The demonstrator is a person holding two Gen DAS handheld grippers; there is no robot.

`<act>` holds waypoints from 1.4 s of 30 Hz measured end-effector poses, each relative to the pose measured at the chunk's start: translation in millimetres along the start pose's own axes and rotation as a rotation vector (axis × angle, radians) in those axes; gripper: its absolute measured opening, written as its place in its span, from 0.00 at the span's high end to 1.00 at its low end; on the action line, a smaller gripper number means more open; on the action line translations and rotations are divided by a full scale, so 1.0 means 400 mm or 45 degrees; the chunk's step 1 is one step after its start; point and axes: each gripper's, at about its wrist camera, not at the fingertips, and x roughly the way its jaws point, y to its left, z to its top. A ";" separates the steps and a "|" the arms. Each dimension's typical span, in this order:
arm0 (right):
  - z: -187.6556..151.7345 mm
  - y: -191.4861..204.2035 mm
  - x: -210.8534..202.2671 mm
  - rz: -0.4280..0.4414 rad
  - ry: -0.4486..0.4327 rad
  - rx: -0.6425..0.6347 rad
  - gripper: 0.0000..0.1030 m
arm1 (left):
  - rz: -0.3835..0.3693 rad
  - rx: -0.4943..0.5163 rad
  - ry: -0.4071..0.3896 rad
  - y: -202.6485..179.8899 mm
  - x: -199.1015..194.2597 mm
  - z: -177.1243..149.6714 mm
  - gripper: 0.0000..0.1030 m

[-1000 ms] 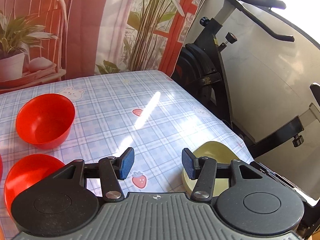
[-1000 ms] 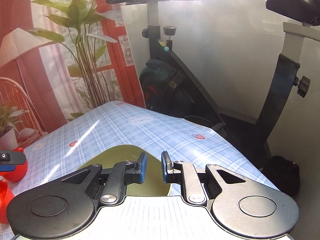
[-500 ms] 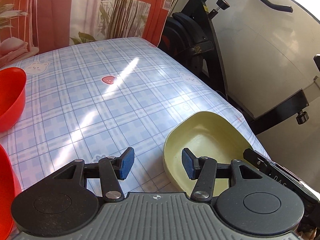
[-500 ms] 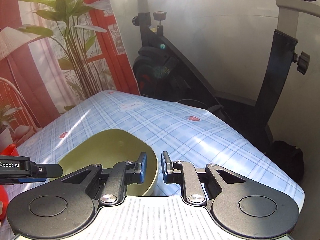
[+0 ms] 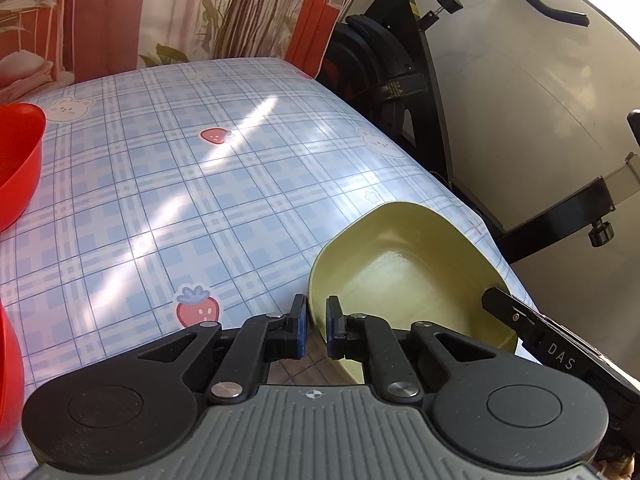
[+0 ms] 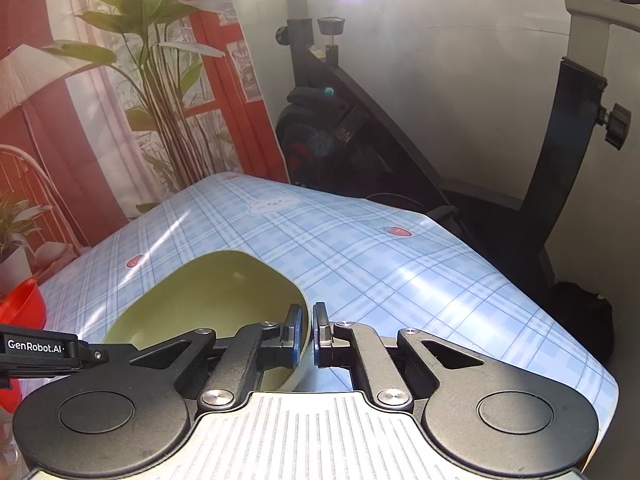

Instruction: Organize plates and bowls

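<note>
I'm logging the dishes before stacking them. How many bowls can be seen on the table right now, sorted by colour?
Red bowls: 2, one at the far left and one cut off at the near left edge.
Yellow-green bowl: 1, with the left gripper and right gripper each clamped on its rim.
Total: 3 bowls.

Both grippers, left gripper [image 5: 313,326] lower, closed on the yellow bowl [image 5: 404,276] (opposite rims).
</note>
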 end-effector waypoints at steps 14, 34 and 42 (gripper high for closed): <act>0.046 0.140 -0.099 0.151 -0.015 -0.047 0.94 | 0.085 -0.059 -0.132 0.059 -0.202 -0.001 0.90; 0.115 0.715 -0.266 0.667 -0.023 -0.305 0.94 | 0.387 -0.198 -0.465 0.343 -0.741 0.011 0.89; 0.067 0.918 -0.281 0.795 0.006 -0.383 0.94 | 0.511 -0.234 -0.514 0.444 -0.876 -0.043 0.89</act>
